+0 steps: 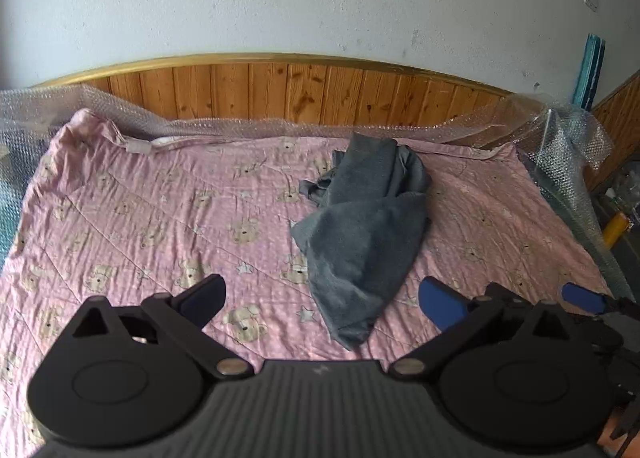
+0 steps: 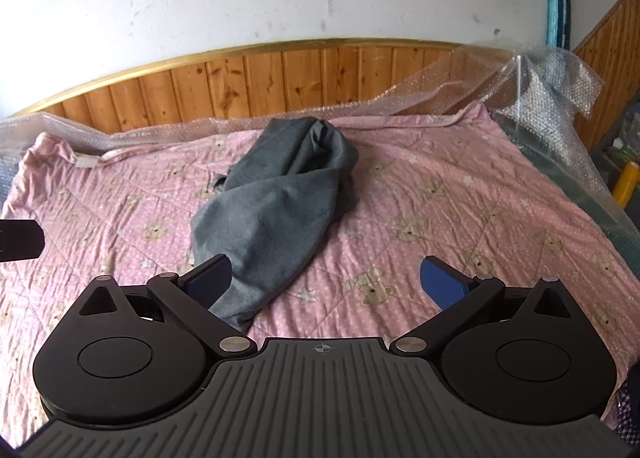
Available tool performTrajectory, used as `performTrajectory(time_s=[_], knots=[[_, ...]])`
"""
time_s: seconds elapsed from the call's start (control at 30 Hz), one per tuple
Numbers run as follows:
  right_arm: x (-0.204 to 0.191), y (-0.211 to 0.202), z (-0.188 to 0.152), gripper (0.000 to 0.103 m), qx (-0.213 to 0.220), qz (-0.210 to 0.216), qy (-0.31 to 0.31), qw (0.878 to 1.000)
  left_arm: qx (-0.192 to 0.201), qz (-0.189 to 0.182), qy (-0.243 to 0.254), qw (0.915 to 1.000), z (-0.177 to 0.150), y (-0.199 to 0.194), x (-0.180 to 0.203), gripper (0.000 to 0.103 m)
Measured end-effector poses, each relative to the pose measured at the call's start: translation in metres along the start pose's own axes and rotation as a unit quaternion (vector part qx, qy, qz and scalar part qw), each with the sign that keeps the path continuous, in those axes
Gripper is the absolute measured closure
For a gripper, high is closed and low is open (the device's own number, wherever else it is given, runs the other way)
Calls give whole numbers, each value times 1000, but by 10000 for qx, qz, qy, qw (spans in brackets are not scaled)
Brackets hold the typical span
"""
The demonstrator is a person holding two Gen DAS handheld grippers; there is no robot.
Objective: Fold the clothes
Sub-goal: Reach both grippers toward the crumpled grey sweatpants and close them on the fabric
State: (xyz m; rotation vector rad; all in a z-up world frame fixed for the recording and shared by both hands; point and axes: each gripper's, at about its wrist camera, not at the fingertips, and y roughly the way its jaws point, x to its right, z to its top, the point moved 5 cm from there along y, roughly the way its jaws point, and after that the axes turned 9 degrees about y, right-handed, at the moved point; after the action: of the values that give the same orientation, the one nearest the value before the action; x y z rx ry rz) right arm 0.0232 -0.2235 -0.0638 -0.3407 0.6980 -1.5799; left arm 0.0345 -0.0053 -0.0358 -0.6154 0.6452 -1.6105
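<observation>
Pink bed cover (image 1: 160,198) with little bears, and one gray piece of clothing (image 1: 360,226) lying crumpled on it.

From the left wrist view, the one gray cloth sits nearer the far edge of the bed, toward the right side, below the wooden headboard (image 1: 280,90). The left gripper (image 1: 322,300) has its two fingers wide apart, holding nothing, above the near end of the cloth. From the right wrist view, the right gripper (image 2: 326,278) also has its two fingers spread apart and empty; the gray cloth (image 2: 272,210) lies in one heap, its near end beside the left finger. Bubble wrap (image 2: 552,98) lines the far edge and right corner.
</observation>
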Motion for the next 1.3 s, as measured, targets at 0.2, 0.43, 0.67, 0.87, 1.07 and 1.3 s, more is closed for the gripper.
performTrajectory(time_s=[0.2, 0.43, 0.67, 0.87, 1.07, 1.3], knots=[[-18, 2, -1, 1, -48, 80, -292, 9995, 64, 79, 261, 9996, -6, 1, -6, 0], [-39, 4, -2, 1, -103, 174, -631, 9978, -110, 279, 621, 9976, -16, 7, -2, 0], [-55, 19, 2, 1, -195, 310, -768, 9964, -203, 428, 705, 9964, -16, 17, -11, 0], [-66, 38, 12, 32, -295, 386, -939, 9944, -250, 326, 805, 9959, -15, 32, -9, 10], [-68, 58, 14, 97, -452, 480, -1066, 9921, -275, 156, 649, 9974, -7, 45, -8, 81], [-63, 83, 18, 103, -658, 615, -1055, 9903, -427, 148, 554, 9974, -1, 68, -3, 103]])
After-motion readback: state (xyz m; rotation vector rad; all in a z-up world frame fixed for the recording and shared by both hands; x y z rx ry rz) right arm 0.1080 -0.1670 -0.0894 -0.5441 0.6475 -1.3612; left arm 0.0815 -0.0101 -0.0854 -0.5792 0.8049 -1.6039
